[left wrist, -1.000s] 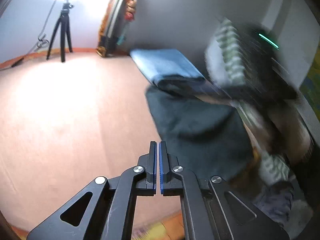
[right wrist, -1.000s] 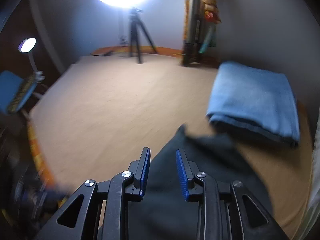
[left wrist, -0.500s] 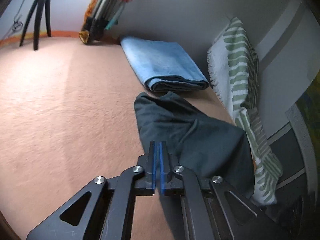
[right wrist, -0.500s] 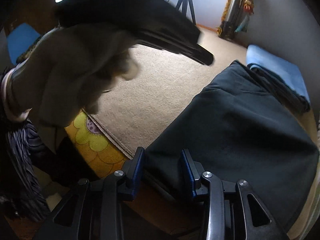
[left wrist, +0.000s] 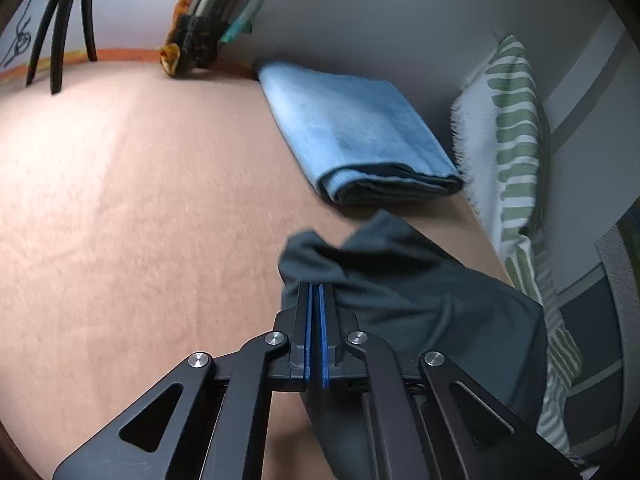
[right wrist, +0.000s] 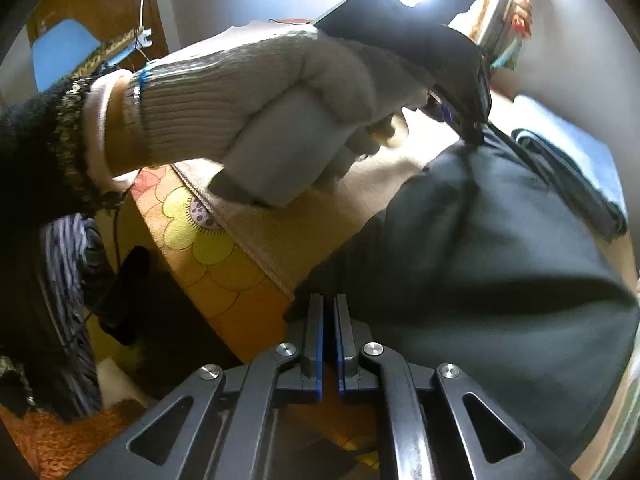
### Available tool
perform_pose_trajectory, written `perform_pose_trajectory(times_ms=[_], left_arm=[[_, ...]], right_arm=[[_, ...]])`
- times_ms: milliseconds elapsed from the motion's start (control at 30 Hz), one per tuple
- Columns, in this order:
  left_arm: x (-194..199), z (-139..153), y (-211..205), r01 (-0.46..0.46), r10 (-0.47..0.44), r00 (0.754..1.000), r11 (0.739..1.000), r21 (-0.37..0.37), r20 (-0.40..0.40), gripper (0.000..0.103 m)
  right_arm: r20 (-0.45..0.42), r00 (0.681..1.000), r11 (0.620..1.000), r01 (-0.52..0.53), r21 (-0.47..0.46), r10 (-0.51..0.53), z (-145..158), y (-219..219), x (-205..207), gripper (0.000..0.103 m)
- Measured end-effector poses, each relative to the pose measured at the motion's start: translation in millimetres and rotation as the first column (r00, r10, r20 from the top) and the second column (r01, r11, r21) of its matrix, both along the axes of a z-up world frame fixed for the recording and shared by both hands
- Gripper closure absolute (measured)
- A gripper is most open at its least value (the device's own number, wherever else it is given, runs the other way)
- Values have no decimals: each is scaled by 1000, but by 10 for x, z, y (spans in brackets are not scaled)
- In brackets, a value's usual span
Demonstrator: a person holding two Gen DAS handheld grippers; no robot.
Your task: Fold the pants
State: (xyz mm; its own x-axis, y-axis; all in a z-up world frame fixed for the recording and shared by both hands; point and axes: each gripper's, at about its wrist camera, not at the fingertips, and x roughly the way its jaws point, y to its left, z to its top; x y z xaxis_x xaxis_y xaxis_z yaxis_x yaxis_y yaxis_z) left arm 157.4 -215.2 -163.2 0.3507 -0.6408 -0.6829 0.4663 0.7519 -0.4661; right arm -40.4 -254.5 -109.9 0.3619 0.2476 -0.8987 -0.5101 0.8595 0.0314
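Observation:
Dark teal pants (left wrist: 420, 300) lie crumpled on the tan bed cover (left wrist: 120, 200), towards its right side. My left gripper (left wrist: 314, 286) has its jaws closing tight on the pants' far corner, and fabric bunches around its fingertips. In the right wrist view the same gripper (right wrist: 476, 130), held by a white-gloved hand (right wrist: 300, 100), pinches that corner of the pants (right wrist: 500, 260). My right gripper (right wrist: 328, 298) points steeply down at the bed's near edge. Its jaws are closing together on the pants' near hem.
A folded blue cloth (left wrist: 352, 132) lies just beyond the pants by the wall. A green-striped pillow (left wrist: 512, 140) leans at the right. A tripod (left wrist: 60, 20) stands at the far left. A flower-patterned sheet (right wrist: 208, 248) hangs over the bed's edge.
The left gripper came down onto the pants' far corner and pinched it. The right gripper's jaws, open around the near hem, have shut. The gloved hand moved further over the bed.

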Motion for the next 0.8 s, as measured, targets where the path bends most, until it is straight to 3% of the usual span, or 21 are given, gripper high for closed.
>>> perform_pose_trajectory(times_ms=[200,267,300,433,600,800], left_arm=[[119,-9,51,-36,36,999,999,-5,-13,101],[119,38,133,-36,34,999,999,-31,-36,101],[114,65,148,-36,34,999,999,-33,-36,101],[39,197,255,-33,33,999,999,-31,-10,99],[13,272,357,-46,45,999,998,-46,-10,99],[-3,283,357,-26,24,999,998,-58,-28,99]], right_arm=[[29,1000,1000,-12,15,11,55,-35,-128,96],[36,999,999,13,42,-15,112,-66,-168,57],[59,998,999,13,40,-15,146,-59,-229,54],[131,991,999,31,-28,-27,106,127,-383,53],[136,986,988,109,-109,-94,3,255,-331,53],[138,982,978,152,-141,-133,-36,272,-318,52]])
